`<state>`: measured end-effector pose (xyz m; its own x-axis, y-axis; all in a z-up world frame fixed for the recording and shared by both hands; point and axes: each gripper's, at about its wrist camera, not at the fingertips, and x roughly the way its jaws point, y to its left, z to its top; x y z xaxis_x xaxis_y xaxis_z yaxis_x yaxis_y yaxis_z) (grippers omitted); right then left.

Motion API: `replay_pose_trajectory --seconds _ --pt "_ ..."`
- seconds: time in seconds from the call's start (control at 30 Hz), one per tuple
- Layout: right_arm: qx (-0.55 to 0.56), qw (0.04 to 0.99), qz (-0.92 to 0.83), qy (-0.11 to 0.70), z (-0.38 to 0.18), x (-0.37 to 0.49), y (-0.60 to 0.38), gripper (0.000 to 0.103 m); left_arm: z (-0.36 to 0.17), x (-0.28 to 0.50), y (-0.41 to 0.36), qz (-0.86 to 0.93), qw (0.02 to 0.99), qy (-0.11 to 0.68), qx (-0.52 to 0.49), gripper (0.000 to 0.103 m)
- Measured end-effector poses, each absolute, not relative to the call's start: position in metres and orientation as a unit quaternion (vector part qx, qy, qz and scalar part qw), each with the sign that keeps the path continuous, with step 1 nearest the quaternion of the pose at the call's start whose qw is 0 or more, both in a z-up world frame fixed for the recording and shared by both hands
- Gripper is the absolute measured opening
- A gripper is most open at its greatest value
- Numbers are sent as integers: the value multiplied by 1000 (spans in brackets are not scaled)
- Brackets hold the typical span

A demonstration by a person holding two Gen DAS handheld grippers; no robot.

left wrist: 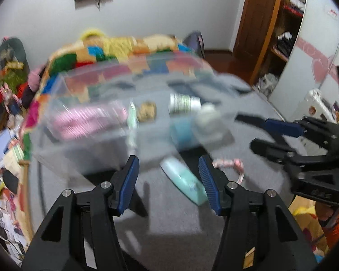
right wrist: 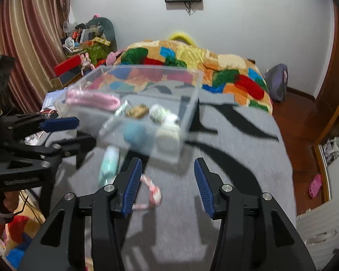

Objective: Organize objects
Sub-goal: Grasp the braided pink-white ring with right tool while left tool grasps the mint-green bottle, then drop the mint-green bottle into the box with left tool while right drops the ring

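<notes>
A clear plastic bin (left wrist: 63, 83) (right wrist: 192, 99) sits on the grey bed cover and holds a pink coiled item (left wrist: 88, 122) (right wrist: 92, 98), a brown piece (left wrist: 148, 110) (right wrist: 136, 111), a green-white roll (left wrist: 184, 103), a blue item (right wrist: 134, 133) and a white item (right wrist: 168, 133). A mint tube (left wrist: 185, 180) (right wrist: 109, 163) and a pink-white rope loop (left wrist: 234, 166) (right wrist: 152, 193) lie on the cover in front of the bin. My left gripper (left wrist: 168, 180) is open just over the tube. My right gripper (right wrist: 167, 184) is open and empty near the bin's front.
A colourful patchwork quilt (right wrist: 226, 72) covers the far end of the bed. Cluttered boxes (right wrist: 83, 52) stand at the left by a striped curtain. A wooden wardrobe (left wrist: 275, 29) and a white appliance stand at the right.
</notes>
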<state>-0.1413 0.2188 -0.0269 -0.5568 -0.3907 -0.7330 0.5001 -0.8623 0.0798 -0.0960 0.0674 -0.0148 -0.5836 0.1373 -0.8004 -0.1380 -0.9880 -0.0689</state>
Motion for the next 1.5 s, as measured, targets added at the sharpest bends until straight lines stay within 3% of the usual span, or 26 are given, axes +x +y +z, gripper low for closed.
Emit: replay_pose_trajectory --seconds 0.13,0.3,0.63,0.73,0.87,0.93,0.97,1.23,1.5 --pt "422 258 -868 55 -44 -135 225 51 -44 -111 70 867 76 -23 -491 55" --pt "427 275 -860 56 -58 -119 219 71 -48 -109 73 875 62 -13 -479 55" --pt "435 271 -853 95 -78 -123 179 75 -50 -94 59 881 54 10 -470 51" --pt "430 262 -858 103 -81 -125 176 66 -50 -100 63 882 62 15 -467 48" --pt "423 255 -863 109 -79 -123 178 38 -51 -102 67 886 66 18 -458 37" --pt "423 250 -865 104 -78 -124 182 24 -50 -98 70 887 74 21 -456 24" --pt "423 248 -866 99 -78 -125 184 15 -49 -93 72 887 79 25 -454 24" --pt "410 252 -874 70 -62 -119 189 14 -39 -65 76 893 86 12 -441 24" --pt "355 262 -896 45 -10 -115 192 14 8 -67 66 917 73 -1 -393 24"
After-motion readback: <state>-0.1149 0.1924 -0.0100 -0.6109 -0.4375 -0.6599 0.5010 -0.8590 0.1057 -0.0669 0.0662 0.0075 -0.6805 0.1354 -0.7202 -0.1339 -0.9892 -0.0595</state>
